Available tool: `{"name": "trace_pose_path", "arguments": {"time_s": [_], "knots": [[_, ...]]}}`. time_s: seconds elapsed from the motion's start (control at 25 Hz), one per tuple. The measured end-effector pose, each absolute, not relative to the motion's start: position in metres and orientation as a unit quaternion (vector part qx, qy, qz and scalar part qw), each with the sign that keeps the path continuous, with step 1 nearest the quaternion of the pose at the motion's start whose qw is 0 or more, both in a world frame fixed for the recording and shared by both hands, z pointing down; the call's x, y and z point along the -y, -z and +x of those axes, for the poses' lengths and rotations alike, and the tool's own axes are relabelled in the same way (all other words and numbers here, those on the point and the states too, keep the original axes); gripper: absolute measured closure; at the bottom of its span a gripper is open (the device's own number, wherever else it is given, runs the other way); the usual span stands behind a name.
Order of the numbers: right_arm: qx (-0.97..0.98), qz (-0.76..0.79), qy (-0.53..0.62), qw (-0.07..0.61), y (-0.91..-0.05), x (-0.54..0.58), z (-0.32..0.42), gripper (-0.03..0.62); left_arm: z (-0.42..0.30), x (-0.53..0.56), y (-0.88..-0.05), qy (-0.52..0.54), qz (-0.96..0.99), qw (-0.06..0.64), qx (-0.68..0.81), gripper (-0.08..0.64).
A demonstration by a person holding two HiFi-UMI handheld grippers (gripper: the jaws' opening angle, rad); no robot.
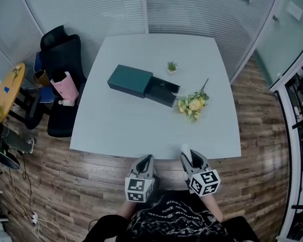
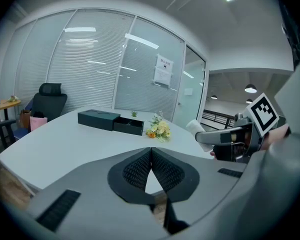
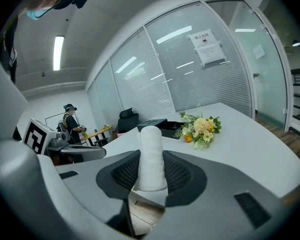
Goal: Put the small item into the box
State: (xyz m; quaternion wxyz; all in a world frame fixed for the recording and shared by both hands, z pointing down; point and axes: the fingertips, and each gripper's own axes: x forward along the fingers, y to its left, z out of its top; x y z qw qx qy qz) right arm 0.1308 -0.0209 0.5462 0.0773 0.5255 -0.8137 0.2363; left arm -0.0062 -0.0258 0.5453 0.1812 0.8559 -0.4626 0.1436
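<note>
A dark teal box (image 1: 130,80) lies mid-table with its black drawer (image 1: 161,93) pulled out toward the right. Both grippers hover at the table's near edge, well short of the box. My right gripper (image 1: 188,154) is shut on a small white rolled item (image 3: 151,149), which stands upright between its jaws and pokes out past the tips. My left gripper (image 1: 147,158) is shut, its ribbed pads (image 2: 140,168) meeting with nothing between them. In the left gripper view the box (image 2: 99,119) lies far ahead, and the right gripper (image 2: 210,136) shows at the right with the white roll (image 2: 194,127).
A yellow flower bunch (image 1: 193,104) lies right of the drawer, and a tiny potted plant (image 1: 171,67) stands behind it. A black office chair (image 1: 60,54) with a pink bag (image 1: 65,87) sits left of the white table (image 1: 121,130). Glass partitions surround the room.
</note>
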Motion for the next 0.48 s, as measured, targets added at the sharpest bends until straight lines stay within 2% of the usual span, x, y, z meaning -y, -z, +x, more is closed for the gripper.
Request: {"name": "trace_pose_path", "arguments": {"time_s": [0.48], "knots": [[0.783,0.574,-0.225,0.082,-0.543,0.087,0.104,0.451,-0.026,0.11,-0.545,-0.149,0.887,0.172,0.402,0.541]]}}
